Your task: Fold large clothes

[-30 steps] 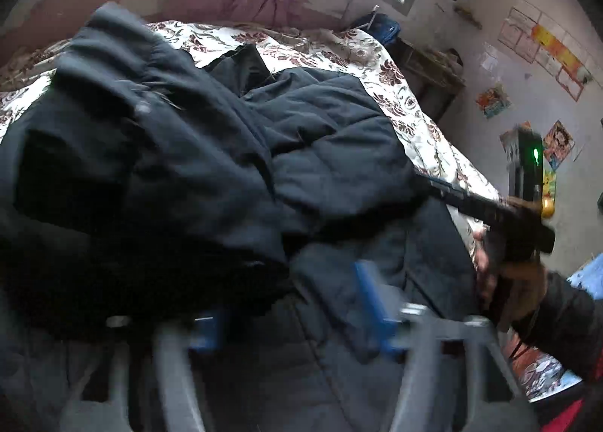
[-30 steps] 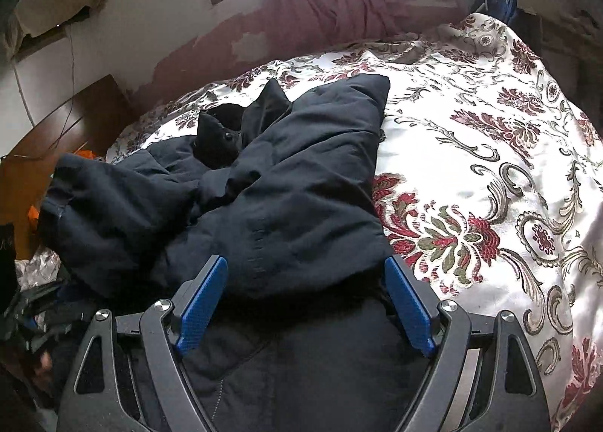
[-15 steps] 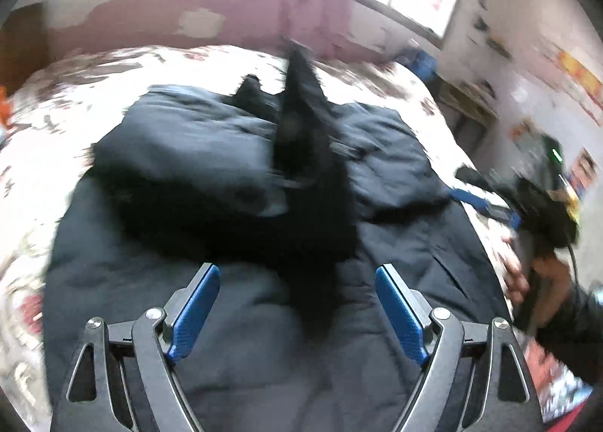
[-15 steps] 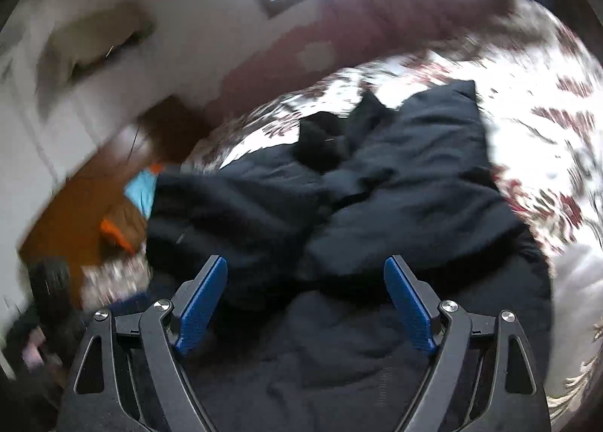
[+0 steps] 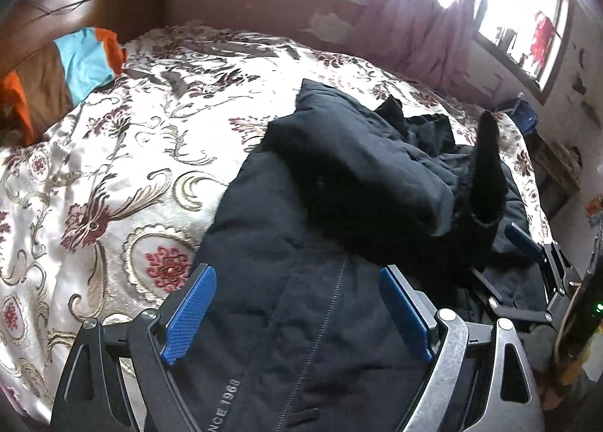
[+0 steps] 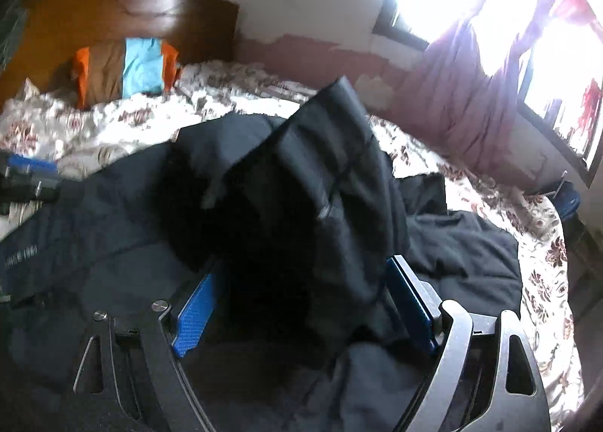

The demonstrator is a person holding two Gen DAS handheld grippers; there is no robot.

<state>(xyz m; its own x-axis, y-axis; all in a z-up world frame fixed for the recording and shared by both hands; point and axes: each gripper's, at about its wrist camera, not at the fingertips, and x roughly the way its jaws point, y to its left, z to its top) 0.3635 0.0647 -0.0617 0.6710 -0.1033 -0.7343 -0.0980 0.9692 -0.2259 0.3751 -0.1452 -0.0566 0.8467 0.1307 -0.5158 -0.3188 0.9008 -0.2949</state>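
Observation:
A large dark navy padded jacket (image 5: 320, 228) lies on a bed, sleeves folded across its body, zipper and "SINCE 1968" print facing me. My left gripper (image 5: 297, 315) is open and empty, hovering over the jacket's lower front. My right gripper (image 6: 301, 304) is open with a raised fold of the jacket's sleeve (image 6: 316, 183) bunched between its blue pads; the jaws stand wide apart. The right gripper also shows in the left wrist view (image 5: 535, 255) at the jacket's right edge. The left gripper shows at the far left of the right wrist view (image 6: 26, 176).
The bed has a cream floral cover (image 5: 113, 176). A wooden headboard (image 6: 113, 21) with an orange, brown and blue pillow (image 6: 128, 70) stands at the far end. Pink curtains (image 6: 463, 93) hang under bright windows. A blue bag (image 5: 522, 117) sits past the bed's far corner.
Both grippers have swung left toward the headboard side. A sleeve that was flung up half a second ago now drapes over the right gripper's jaws. Both stay open.

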